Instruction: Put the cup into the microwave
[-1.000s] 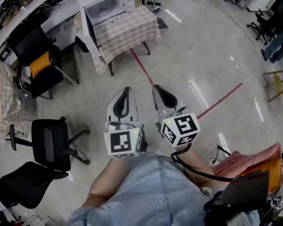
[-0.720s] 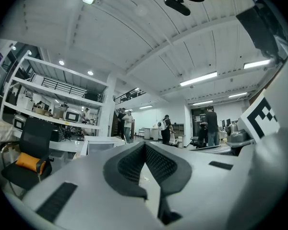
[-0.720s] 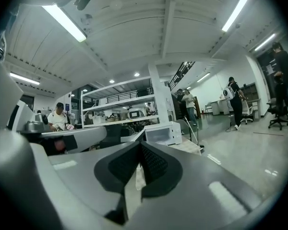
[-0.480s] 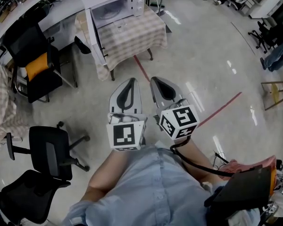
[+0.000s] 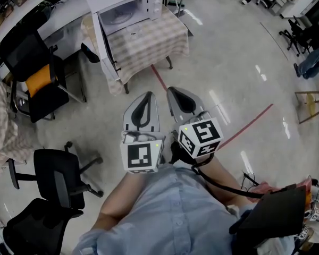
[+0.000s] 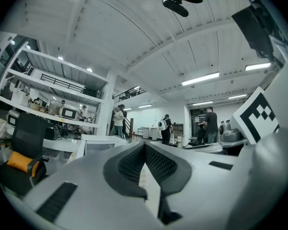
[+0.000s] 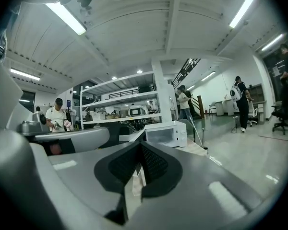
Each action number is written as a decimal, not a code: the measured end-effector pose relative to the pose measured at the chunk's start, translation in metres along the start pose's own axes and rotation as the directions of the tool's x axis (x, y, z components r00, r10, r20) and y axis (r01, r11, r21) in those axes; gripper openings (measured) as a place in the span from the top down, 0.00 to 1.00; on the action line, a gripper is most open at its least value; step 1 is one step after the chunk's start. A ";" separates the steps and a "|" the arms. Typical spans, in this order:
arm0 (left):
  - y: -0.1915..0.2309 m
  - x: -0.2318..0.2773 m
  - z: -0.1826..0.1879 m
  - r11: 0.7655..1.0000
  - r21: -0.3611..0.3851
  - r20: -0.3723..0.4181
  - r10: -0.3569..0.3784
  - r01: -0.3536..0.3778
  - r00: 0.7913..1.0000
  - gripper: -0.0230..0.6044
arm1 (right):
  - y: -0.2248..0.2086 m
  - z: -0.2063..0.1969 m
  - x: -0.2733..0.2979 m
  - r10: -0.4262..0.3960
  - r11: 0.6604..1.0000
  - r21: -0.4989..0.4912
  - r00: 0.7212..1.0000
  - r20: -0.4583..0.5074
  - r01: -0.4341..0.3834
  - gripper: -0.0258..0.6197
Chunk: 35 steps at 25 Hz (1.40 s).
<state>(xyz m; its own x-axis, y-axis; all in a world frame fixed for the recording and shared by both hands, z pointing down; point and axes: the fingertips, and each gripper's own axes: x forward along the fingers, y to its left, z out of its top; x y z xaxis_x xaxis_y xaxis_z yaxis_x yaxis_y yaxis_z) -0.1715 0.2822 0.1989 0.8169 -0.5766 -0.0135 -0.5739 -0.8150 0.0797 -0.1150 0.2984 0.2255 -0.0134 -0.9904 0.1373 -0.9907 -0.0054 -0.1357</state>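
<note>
Below the head camera, the left gripper (image 5: pixel 147 94) and right gripper (image 5: pixel 173 90) hung side by side, with the open-doored microwave (image 5: pixel 128 7) well ahead on a checked table (image 5: pixel 154 39). The left gripper view showed its jaws pressed together, empty. The right gripper view showed the same, with the microwave far beyond the tips.

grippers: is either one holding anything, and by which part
Nothing is held: the left gripper and the right gripper are both shut and empty.

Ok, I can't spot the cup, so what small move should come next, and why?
Probably step closer to the microwave on the checked table: its door hangs open, yet it stands far beyond the left gripper and right gripper, both shut, empty.
</note>
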 end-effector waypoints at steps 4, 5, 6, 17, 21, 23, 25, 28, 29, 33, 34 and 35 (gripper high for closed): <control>0.014 0.020 -0.007 0.999 0.013 -0.014 0.038 -0.038 0.999 0.96 | -0.010 0.000 0.021 0.026 1.000 -0.002 1.000 -0.001 -0.026 0.96; 0.015 0.027 -0.007 0.999 0.016 -0.018 0.044 -0.044 0.999 0.96 | -0.014 0.001 0.027 0.031 1.000 -0.001 1.000 -0.002 -0.031 0.96; 0.016 0.035 -0.008 0.999 0.019 -0.023 0.050 -0.050 0.998 0.96 | -0.020 0.002 0.033 0.036 0.999 0.002 0.999 -0.001 -0.036 0.96; 0.018 0.147 -0.019 0.992 0.056 -0.084 0.115 -0.111 0.990 0.96 | -0.113 0.022 0.100 0.088 0.996 0.034 0.996 0.002 -0.088 0.96; 0.016 0.188 -0.021 0.987 0.073 -0.097 0.147 -0.140 0.984 0.96 | -0.149 0.035 0.126 0.117 0.992 0.039 0.993 0.006 -0.117 0.96; 0.016 0.207 -0.018 0.984 0.078 -0.090 0.167 -0.160 0.982 0.96 | -0.164 0.041 0.137 0.137 0.990 0.037 0.991 0.009 -0.137 0.96; 0.017 0.223 -0.015 0.980 0.080 -0.081 0.189 -0.182 0.979 0.96 | -0.177 0.047 0.149 0.160 0.987 0.032 0.987 0.012 -0.161 0.96; 0.019 0.239 -0.009 0.974 0.085 -0.065 0.213 -0.208 0.975 0.96 | -0.190 0.054 0.165 0.185 0.982 0.029 0.983 0.017 -0.186 0.96; 0.020 0.243 -0.007 0.972 0.086 -0.061 0.222 -0.217 0.973 0.96 | -0.193 0.055 0.170 0.194 0.980 0.028 0.981 0.016 -0.195 0.96; 0.039 0.252 -0.005 0.956 0.083 -0.045 0.285 -0.281 0.958 0.96 | -0.190 0.059 0.191 0.248 0.969 0.009 0.969 0.007 -0.248 0.96; 0.044 0.253 -0.006 0.952 0.080 -0.043 0.299 -0.295 0.953 0.96 | -0.189 0.059 0.197 0.258 0.966 0.005 0.966 0.002 -0.258 0.96; 0.048 0.254 -0.006 0.949 0.077 -0.044 0.310 -0.306 0.950 0.96 | -0.188 0.058 0.202 0.268 0.964 0.002 0.964 -0.003 -0.268 0.96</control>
<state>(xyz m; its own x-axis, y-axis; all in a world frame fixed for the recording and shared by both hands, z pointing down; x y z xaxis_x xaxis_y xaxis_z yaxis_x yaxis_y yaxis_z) 0.0090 0.0964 0.2057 0.6003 -0.7978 0.0555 -0.7992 -0.6011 0.0032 0.0765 0.0910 0.2221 -0.2785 -0.9554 0.0987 -0.9508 0.2597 -0.1691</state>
